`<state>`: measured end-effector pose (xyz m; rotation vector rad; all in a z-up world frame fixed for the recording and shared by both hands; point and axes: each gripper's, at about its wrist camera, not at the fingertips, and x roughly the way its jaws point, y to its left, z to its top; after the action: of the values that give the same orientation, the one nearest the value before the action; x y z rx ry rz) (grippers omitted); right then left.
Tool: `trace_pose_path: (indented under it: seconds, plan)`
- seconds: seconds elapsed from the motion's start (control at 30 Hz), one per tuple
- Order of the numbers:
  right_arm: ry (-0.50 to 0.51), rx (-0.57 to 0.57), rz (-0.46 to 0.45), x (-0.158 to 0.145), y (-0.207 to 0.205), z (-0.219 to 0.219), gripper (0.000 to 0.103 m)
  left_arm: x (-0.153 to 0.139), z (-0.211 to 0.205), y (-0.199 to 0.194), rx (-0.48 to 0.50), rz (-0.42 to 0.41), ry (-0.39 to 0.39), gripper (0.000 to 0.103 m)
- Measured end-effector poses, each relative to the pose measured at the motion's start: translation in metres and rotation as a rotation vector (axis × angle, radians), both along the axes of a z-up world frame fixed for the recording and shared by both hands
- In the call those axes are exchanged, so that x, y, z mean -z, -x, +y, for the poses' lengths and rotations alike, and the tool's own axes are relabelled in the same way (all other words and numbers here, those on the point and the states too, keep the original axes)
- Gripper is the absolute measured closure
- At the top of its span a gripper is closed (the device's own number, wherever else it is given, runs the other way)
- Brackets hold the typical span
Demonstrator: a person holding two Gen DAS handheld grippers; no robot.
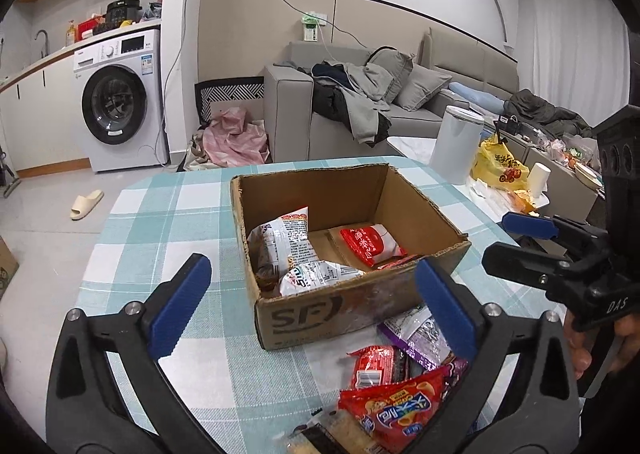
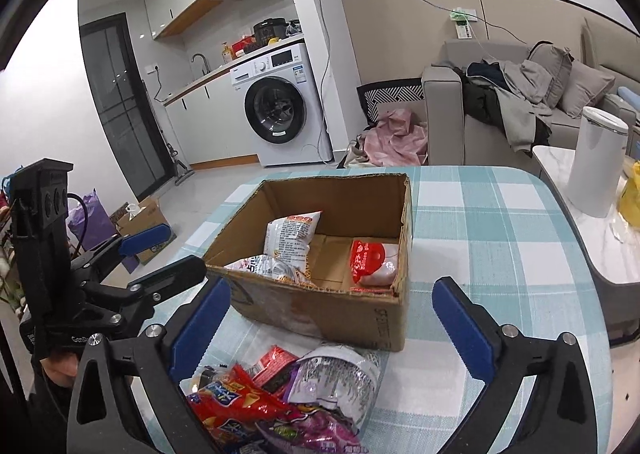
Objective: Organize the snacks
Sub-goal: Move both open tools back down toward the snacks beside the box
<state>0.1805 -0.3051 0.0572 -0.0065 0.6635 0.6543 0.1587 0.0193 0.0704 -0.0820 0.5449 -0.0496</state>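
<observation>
Seen from the left wrist: left claw [image 1: 312, 306] spread wide, blue pads apart, nothing between them, poised over the near edge of a checked table [image 1: 160, 238]. At 12 o'clock from the claw, an open cardboard box [image 1: 352, 302] resting on the table, flaps gone, printed letters on its near wall. Inside, at the box's 9 o'clock side, white snack packets [image 1: 288, 242] leaning and stacked against the left wall; at its 3 o'clock side, a red-and-white packet [image 1: 370, 244] lying flat on the box floor. At 6 o'clock from the box, just beside its near wall, a loose pile of snacks [image 1: 392, 406] on the table: red bags, a purple-edged silver bag, a pale biscuit pack. At 3 o'clock in this view, right claw [image 1: 508, 242] likewise spread, held by a hand [image 1: 580, 342] partly visible beneath it.

Seen from the right wrist: right claw [image 2: 332, 318] gaping, empty, above the same pile [image 2: 280, 402], box [image 2: 320, 314] at 12 o'clock. Left claw [image 2: 168, 254] at 9 o'clock, splayed, clear of the box's corner. Beyond the table, at 12 o'clock, a washing machine [image 2: 280, 110]; at 2 o'clock, a grey sofa [image 2: 444, 114] heaped with clothes
</observation>
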Motion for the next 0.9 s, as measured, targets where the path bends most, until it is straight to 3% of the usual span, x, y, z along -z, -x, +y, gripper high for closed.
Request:
trace_pose_path:
  seconds: [0.53, 0.9]
  plan:
    - [0.033, 0.028, 0.027, 0.008, 0.032, -0.018, 0.0, -0.004, -0.008, 0.063, 0.009, 0.007, -0.009, 0.001]
    - [0.052, 0.028, 0.061, 0.022, 0.053, -0.025, 0.0, 0.006, -0.016, 0.077, 0.016, 0.042, -0.004, 0.001]
